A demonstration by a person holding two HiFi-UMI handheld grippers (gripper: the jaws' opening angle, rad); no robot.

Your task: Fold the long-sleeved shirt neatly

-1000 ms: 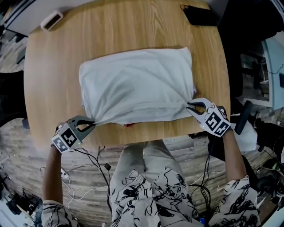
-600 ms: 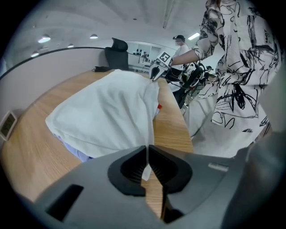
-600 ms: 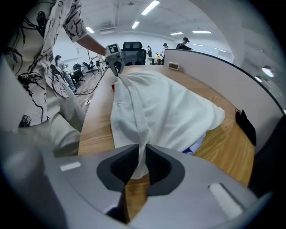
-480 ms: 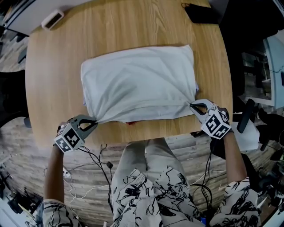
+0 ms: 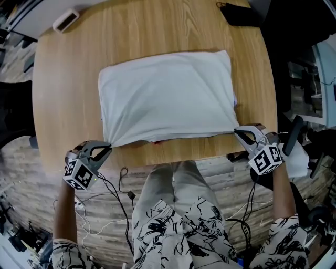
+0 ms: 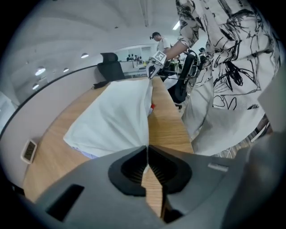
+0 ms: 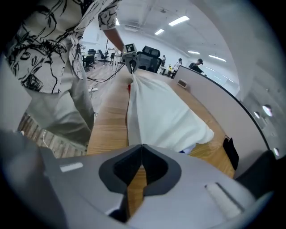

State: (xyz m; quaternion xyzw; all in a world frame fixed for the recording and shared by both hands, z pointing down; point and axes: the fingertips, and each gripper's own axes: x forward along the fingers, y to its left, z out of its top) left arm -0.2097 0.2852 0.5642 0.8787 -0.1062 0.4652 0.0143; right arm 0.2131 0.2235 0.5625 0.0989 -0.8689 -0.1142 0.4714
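A white long-sleeved shirt (image 5: 168, 97), folded into a rectangle, lies across the wooden table (image 5: 147, 29). My left gripper (image 5: 108, 146) is shut on the shirt's near left corner, at the table's front edge. My right gripper (image 5: 237, 131) is shut on the near right corner. The near hem runs taut between them. In the left gripper view the cloth (image 6: 116, 118) fans out from the closed left gripper (image 6: 147, 147). The right gripper view shows the shirt (image 7: 161, 116) running out of the closed right gripper (image 7: 141, 146) toward the far left gripper (image 7: 130, 62).
A small white device (image 5: 65, 20) lies at the table's far left edge and a black object (image 5: 239, 13) at the far right. A bit of red (image 5: 153, 141) peeks from under the near hem. Cables (image 5: 118, 194) trail over the floor beside my legs.
My right gripper has moved right and a little nearer with the corner in it, stretching the near hem straighter. The left gripper has hardly shifted.
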